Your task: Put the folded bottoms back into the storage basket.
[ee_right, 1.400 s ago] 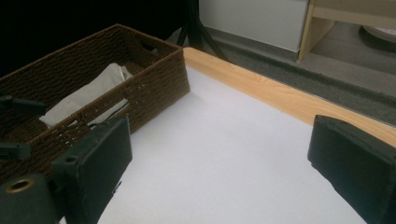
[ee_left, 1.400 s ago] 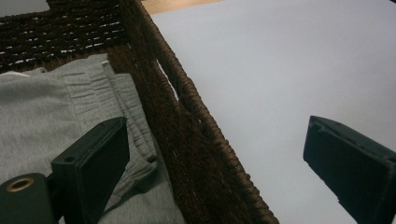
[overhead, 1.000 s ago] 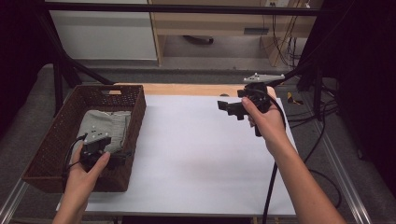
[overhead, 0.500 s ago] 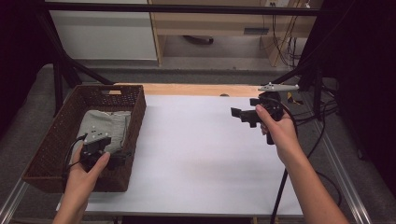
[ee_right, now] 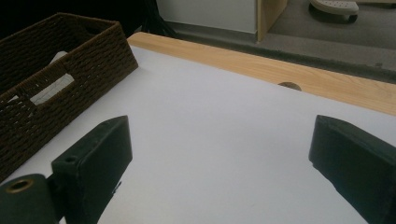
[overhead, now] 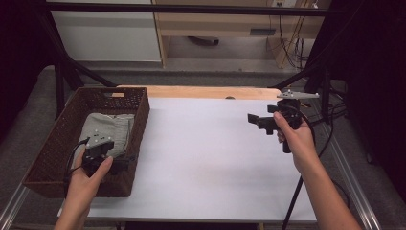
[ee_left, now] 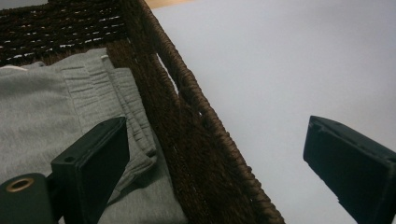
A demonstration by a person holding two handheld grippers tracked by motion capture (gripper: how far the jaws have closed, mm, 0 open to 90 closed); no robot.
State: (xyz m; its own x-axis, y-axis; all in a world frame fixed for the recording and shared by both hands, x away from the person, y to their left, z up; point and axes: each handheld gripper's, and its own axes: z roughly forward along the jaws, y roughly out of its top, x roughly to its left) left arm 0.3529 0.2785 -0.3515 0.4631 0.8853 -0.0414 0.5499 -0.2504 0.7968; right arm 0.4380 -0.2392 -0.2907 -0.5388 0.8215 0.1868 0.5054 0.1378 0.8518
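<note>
Over the last second the right tool [overhead: 256,120] has drawn back from mid-tabletop to the right edge, jaws spread and empty; the left tool [overhead: 125,162] has held its place at the near right wall of the dark brown woven wicker basket [overhead: 57,139], jaws spread astride that wall (one inside, one outside). The folded grey ribbed-knit garment [overhead: 106,130] lies soft inside the basket at the tabletop's [overhead: 206,158] left edge. Judgement: garment deposited, work near complete.

Left claw [overhead: 125,164] and right claw [overhead: 255,120] both gape wide
</note>
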